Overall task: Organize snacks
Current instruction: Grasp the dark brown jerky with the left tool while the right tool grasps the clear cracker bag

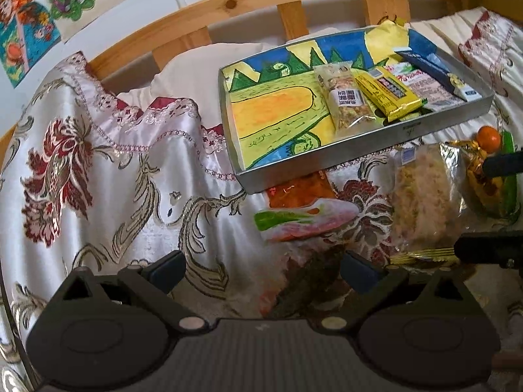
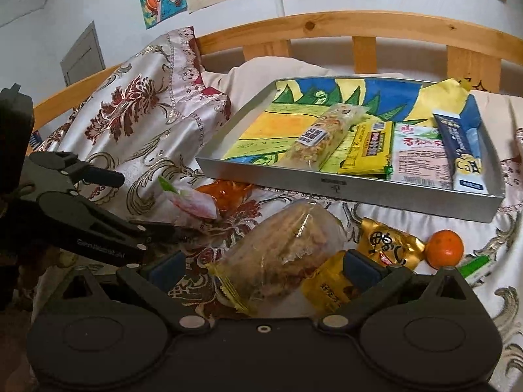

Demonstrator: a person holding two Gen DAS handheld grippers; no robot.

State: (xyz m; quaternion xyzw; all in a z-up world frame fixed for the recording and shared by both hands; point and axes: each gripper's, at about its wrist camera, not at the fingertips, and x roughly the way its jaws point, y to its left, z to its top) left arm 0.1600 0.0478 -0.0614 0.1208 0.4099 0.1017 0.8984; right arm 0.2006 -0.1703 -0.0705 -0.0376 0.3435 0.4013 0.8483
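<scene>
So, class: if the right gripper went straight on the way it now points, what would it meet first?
Most likely the clear plastic bag of beige crumbly snack, lying between the open right gripper fingers; depth is hard to judge.

- "Ca" in yellow on the dark blue box (image 2: 459,145) in the tray
- "GenRobot.AI", faint, on the left gripper (image 2: 108,251)
- other packet print too blurred to read
</scene>
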